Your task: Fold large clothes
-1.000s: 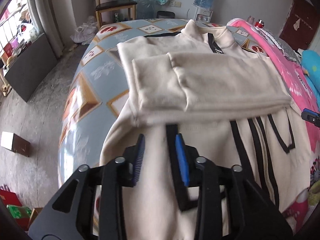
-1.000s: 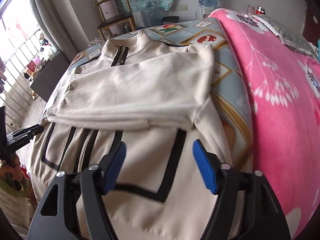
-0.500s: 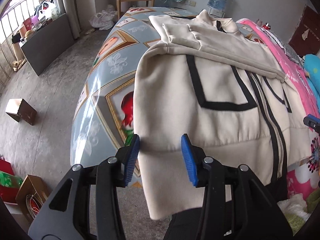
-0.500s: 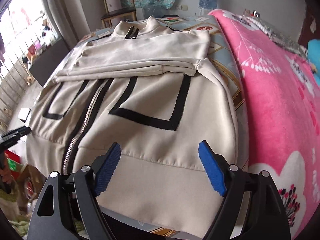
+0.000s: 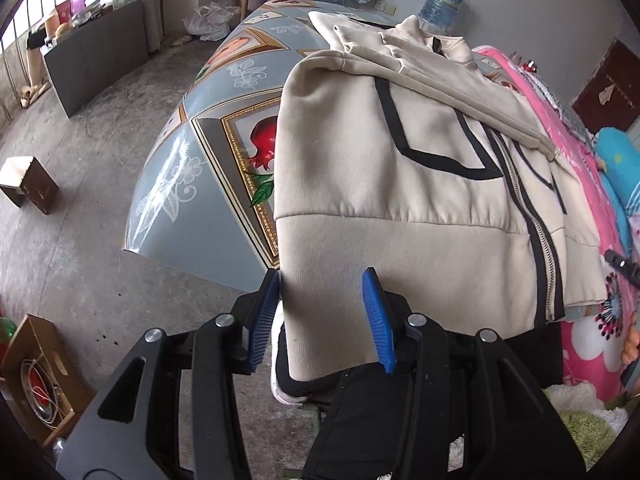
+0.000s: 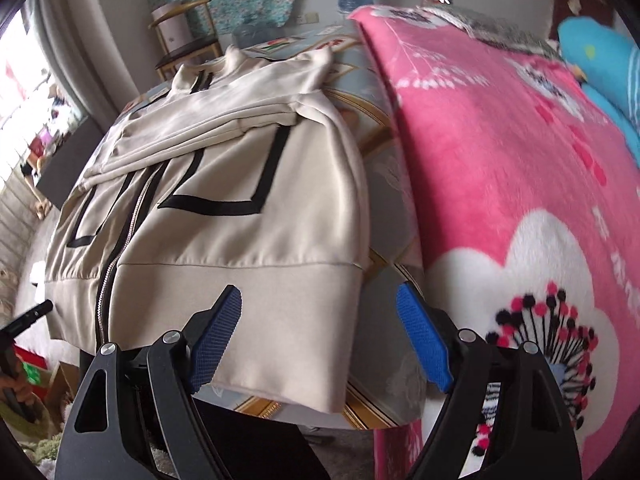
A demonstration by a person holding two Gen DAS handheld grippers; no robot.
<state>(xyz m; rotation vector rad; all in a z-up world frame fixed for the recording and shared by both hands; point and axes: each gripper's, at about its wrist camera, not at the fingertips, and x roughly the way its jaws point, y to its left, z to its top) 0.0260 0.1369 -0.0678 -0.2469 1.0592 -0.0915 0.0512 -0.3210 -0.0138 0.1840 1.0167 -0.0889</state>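
Hanging over the near edge of the tabletop [image 5: 208, 184], the cream zip jacket [image 5: 400, 168] lies front-up with its long axis running from that edge to the far one — collar [image 5: 416, 34] at the far end, ribbed hem [image 5: 360, 264] draped toward the cameras. Both sleeves are folded across the chest, above black-trimmed pockets and a centre zip. No brand, label or readable writing shows on the jacket or the patterned table cover.

The left gripper [image 5: 322, 312] reaches forward at the hem's left corner, its blue fingers [image 5: 266, 312] spread to either side of the hanging fabric; the left pad touches the cloth edge, the right one stands in front of it, and nothing is pinched. The right gripper [image 6: 320, 340] is held level at the hem's right corner, fingers [image 6: 424, 344] spread wide — the left pad over the ribbing, the right one past the jacket's edge, over the table cover. A pink floral blanket [image 6: 500, 140] lies beside the jacket on the right. A water bottle [image 5: 440, 4] stands beyond the tabletop's far edge.
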